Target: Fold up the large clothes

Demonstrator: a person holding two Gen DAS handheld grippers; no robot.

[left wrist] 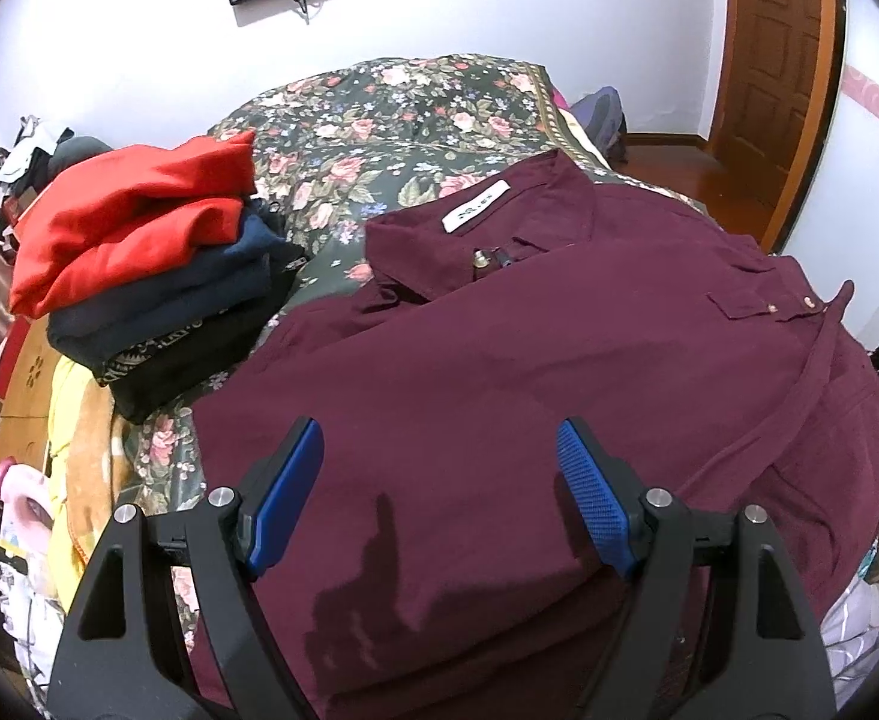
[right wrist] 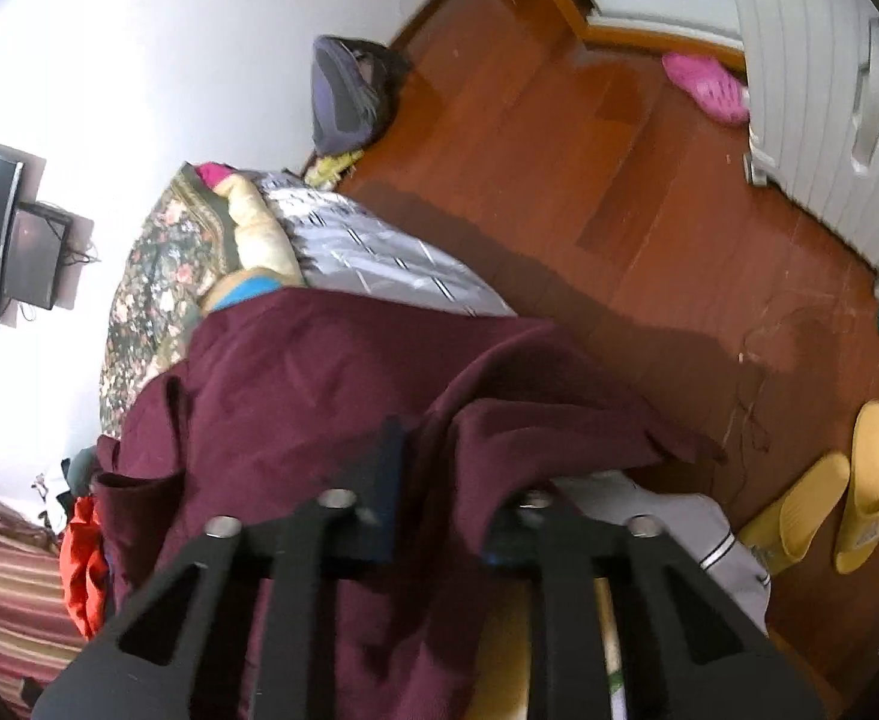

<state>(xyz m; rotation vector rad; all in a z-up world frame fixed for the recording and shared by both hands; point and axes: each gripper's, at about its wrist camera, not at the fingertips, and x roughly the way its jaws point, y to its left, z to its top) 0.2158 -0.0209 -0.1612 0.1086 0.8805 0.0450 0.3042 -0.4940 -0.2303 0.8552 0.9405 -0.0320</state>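
A maroon button shirt (left wrist: 529, 372) lies spread on the floral bed cover (left wrist: 379, 120), collar and white label away from me. My left gripper (left wrist: 439, 450) is open and empty just above the shirt's near part, blue pads (left wrist: 595, 492) wide apart. In the right wrist view the same maroon shirt (right wrist: 319, 372) is bunched up and draped over my right gripper (right wrist: 433, 450), which is shut on a fold of it at the bed's edge. Cloth hides the right fingertips.
A stack of folded clothes (left wrist: 157, 276), red on top of navy and black, sits to the left of the shirt. Yellow slippers (right wrist: 829, 498) and a pink shoe (right wrist: 706, 87) lie on the wooden floor (right wrist: 619, 210). A white wardrobe (right wrist: 829, 90) stands to the right.
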